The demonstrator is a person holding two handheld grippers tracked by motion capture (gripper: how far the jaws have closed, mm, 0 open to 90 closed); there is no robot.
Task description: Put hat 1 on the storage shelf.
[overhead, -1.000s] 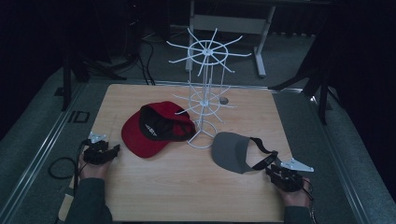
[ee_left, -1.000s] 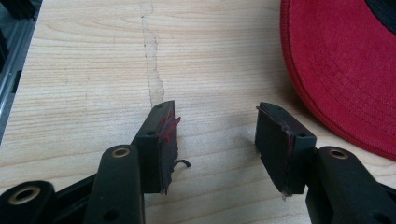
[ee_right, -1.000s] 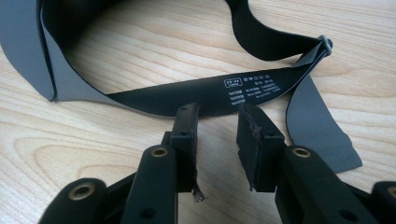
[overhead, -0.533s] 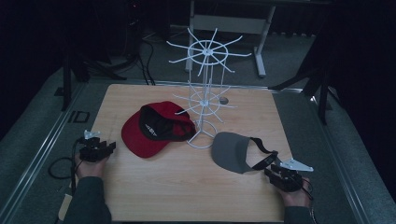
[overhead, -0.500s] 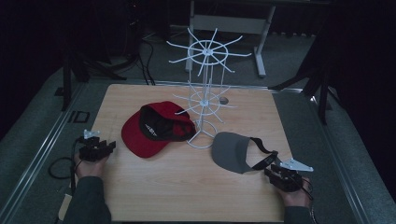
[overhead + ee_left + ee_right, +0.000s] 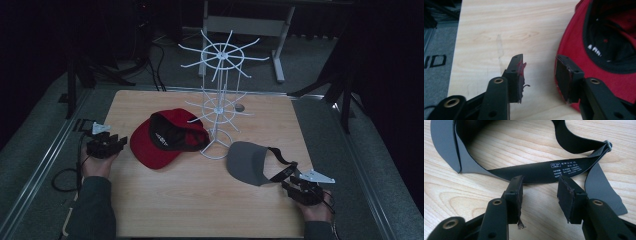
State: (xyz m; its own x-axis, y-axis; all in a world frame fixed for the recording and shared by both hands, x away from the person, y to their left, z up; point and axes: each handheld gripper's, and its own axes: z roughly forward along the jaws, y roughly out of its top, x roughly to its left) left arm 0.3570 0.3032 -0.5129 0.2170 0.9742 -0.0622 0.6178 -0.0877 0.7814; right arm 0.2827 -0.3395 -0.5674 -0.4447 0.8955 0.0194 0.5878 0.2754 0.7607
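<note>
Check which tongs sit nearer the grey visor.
Right. The right tongs stand open just short of the grey visor, at its black strap. The left tongs are across the table by the red cap.

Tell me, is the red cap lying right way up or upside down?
Upside down: the red cap rests on its crown, its black inner lining and label facing up.

"ID" printed on grey mat (image 6: 434, 61); visor strap (image 6: 544, 171) label illegible.
</note>
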